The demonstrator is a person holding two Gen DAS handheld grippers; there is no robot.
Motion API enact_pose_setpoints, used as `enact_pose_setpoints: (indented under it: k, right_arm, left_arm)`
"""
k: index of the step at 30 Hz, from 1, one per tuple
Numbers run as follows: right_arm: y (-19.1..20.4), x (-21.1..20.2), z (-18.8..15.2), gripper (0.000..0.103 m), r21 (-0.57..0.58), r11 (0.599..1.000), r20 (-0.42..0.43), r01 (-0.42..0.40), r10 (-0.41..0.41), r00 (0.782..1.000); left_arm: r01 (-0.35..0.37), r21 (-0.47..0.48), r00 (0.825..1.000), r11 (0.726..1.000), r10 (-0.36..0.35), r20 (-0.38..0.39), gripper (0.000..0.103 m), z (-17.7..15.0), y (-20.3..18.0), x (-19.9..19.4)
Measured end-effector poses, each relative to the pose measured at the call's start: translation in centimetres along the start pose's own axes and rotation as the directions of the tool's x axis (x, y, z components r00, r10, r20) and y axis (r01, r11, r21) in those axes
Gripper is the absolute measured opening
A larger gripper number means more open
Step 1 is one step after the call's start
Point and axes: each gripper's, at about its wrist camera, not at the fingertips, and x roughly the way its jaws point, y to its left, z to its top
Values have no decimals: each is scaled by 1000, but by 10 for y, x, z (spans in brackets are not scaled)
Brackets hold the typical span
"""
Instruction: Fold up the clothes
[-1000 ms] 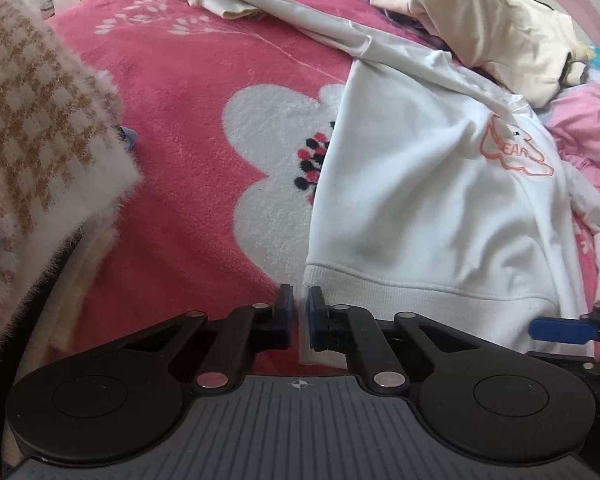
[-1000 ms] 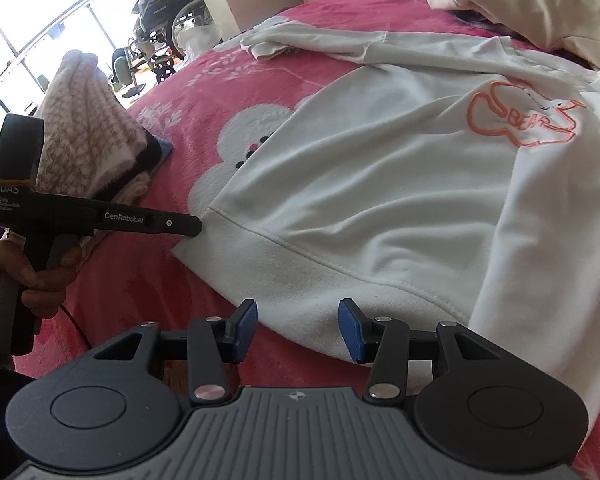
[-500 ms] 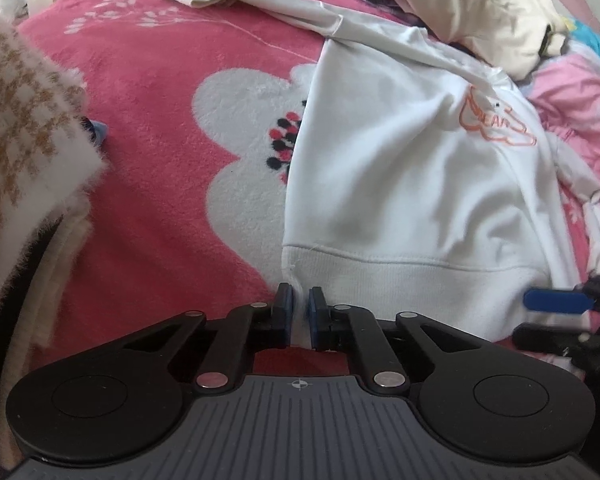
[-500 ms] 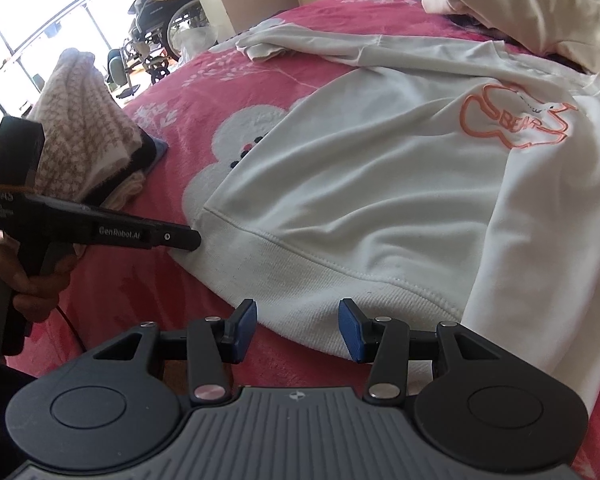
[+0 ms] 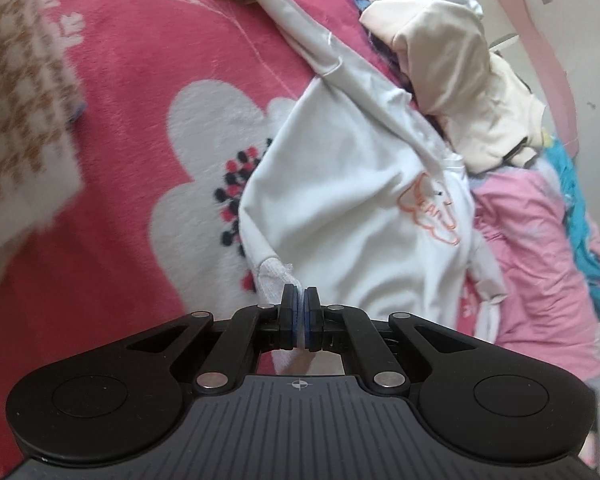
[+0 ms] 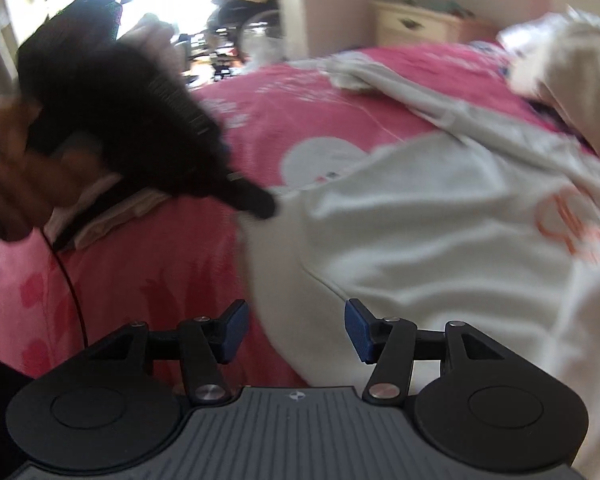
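White sweatshirt point(image 5: 352, 208) on the pink flowered bed point(image 5: 132, 128), hem toward me, collar and orange print away; long axis runs from my claws up the bed, one sleeve trailing to the far left. My left claw point(image 5: 299, 312), half a second ago shut at the flat hem's left corner, is now clamped on that ribbed corner and has lifted it, bunching the near edge: I judge the fold begun. My right claw point(image 6: 296, 330) stays apart at the hem, gripping nothing. Checked knit point(image 5: 16, 92) lies left; cream garment point(image 5: 460, 92) beyond the collar.
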Motion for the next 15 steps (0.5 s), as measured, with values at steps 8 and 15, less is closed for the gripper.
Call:
enact_pose_setpoints:
  k: [8,15]
  right_arm:
    - [13,27,6,5,1,999,35,41,-41,999]
    - [-2,18,4,5,91,996,62,18,-24,998]
  left_arm:
    - [41,-44,999,998,-41,-10,1,4,-2,0]
    - [77,-116,997,990,-78,-7,27,5,16,-9]
